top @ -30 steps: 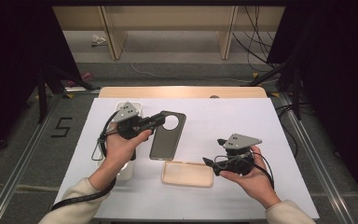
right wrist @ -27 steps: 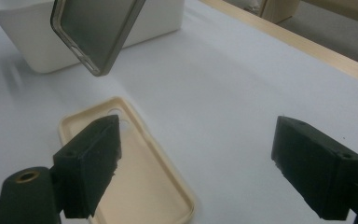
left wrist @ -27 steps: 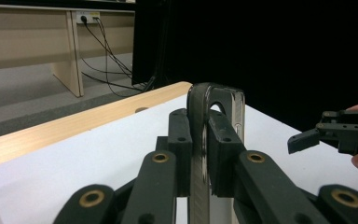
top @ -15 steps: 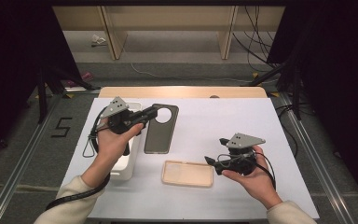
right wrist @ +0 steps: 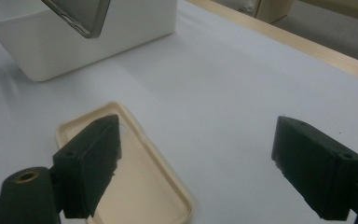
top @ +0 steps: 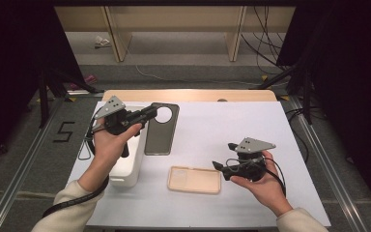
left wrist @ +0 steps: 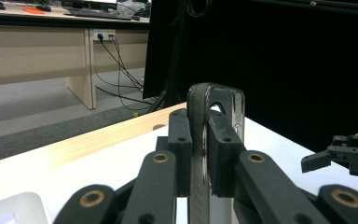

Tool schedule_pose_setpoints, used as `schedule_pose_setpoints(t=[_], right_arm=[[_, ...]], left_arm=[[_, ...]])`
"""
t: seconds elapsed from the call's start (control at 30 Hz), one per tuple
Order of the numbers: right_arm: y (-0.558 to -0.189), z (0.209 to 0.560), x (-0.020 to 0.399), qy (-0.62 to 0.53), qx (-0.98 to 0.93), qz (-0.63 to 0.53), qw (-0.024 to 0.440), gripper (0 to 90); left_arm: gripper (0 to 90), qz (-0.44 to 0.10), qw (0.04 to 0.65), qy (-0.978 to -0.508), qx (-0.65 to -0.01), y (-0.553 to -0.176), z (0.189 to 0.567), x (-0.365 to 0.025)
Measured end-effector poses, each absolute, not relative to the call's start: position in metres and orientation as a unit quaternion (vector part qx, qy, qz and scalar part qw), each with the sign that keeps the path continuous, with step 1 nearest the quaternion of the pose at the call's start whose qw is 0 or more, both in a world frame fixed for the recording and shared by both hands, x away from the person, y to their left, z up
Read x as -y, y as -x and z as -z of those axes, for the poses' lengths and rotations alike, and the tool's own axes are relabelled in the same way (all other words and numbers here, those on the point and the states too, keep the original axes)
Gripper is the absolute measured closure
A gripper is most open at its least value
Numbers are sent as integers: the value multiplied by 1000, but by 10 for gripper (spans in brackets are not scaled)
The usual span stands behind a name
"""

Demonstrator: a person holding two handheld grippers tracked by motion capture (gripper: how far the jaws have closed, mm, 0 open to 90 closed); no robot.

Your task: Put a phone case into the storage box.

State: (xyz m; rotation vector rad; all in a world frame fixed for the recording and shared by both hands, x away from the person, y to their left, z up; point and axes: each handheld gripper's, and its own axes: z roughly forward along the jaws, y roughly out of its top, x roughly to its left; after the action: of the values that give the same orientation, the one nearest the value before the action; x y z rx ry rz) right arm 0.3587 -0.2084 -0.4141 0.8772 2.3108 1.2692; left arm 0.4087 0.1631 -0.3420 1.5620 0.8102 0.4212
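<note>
My right gripper has open white table ahead of it and to its right, with room to pass. Just beside its jaws lies the beige phone case, flat and low. To my left the white box stands taller and blocks that side. The phone in my left gripper hangs lifted beside the box.

Dark grey phone: glossy, glass-like body, polished edge. Beige phone case: matt, soft-looking plastic, smooth. White rectangular box: smooth plastic. Table: matt white cover; bare pale wood along far edge.
</note>
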Motion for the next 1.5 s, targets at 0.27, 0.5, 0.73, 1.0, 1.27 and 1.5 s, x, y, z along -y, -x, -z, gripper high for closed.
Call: schedule_pose_setpoints(t=[0.27, 0.5, 0.73, 1.0, 1.27, 1.5], right_arm=[[-359, 414, 209, -312, -817, -450, 181, 165], [-359, 414, 209, -314, -816, -451, 181, 165], [-359, 414, 209, -314, -816, -451, 180, 165], [-359, 414, 209, -314, -816, -451, 180, 165], [-359, 414, 209, -314, -816, -450, 180, 165], [-359, 415, 209, -315, -816, -451, 179, 165]], left_arm=[[810, -183, 621, -675, -353, -411, 338, -172], [810, -186, 623, -672, -354, -412, 334, -179], [810, -189, 624, -671, -354, -414, 331, -186], [810, -199, 623, -669, -354, -414, 327, -193], [810, -212, 619, -670, -351, -415, 325, -197], [810, -217, 620, -667, -352, -416, 323, -201]])
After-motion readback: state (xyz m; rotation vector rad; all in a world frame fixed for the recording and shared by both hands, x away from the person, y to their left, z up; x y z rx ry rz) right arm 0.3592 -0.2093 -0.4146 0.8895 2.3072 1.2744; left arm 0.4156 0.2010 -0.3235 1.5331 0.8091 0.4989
